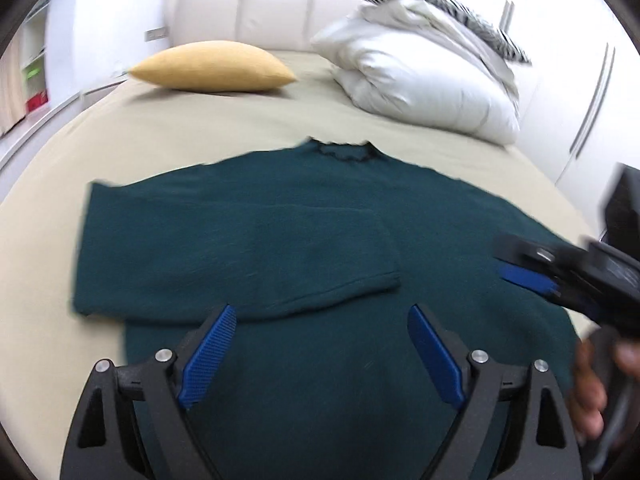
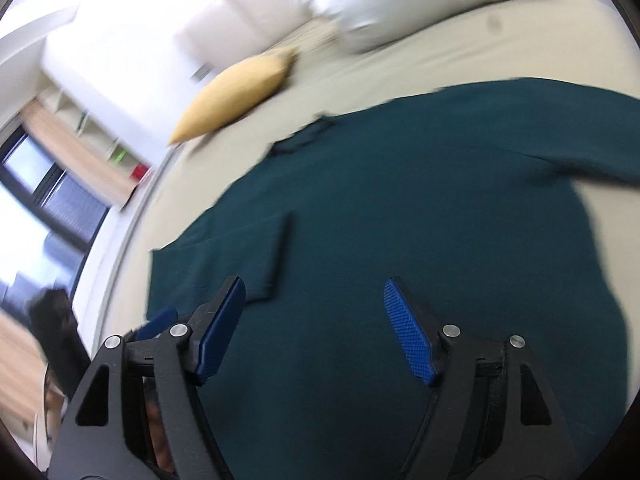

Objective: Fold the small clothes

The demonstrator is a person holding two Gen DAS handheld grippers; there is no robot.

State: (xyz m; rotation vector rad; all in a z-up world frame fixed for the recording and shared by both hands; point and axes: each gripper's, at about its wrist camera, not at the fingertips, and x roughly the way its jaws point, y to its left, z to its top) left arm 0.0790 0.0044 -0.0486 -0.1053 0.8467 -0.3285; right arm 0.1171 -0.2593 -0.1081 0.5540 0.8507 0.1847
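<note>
A dark teal sweater [image 1: 320, 240] lies flat on the beige bed [image 1: 200, 128], neck [image 1: 344, 150] pointing toward the headboard. One sleeve [image 1: 248, 256] is folded across the chest; in the right wrist view this sleeve [image 2: 240, 256] lies left of centre. My left gripper [image 1: 322, 310] hovers open over the sweater's lower body with nothing between its pads. My right gripper [image 2: 314, 282] is also open and empty above the sweater [image 2: 420, 240]. Its blue pad [image 1: 524, 279] shows at the right edge of the left wrist view.
A yellow pillow [image 1: 212, 66] and a folded white duvet [image 1: 420, 76] under a striped cushion [image 1: 432, 12] lie near the padded headboard [image 1: 256, 8]. A hand [image 1: 588, 392] holds the right gripper. A shelf [image 2: 100, 136] and a window [image 2: 48, 184] stand beyond the bed's left side.
</note>
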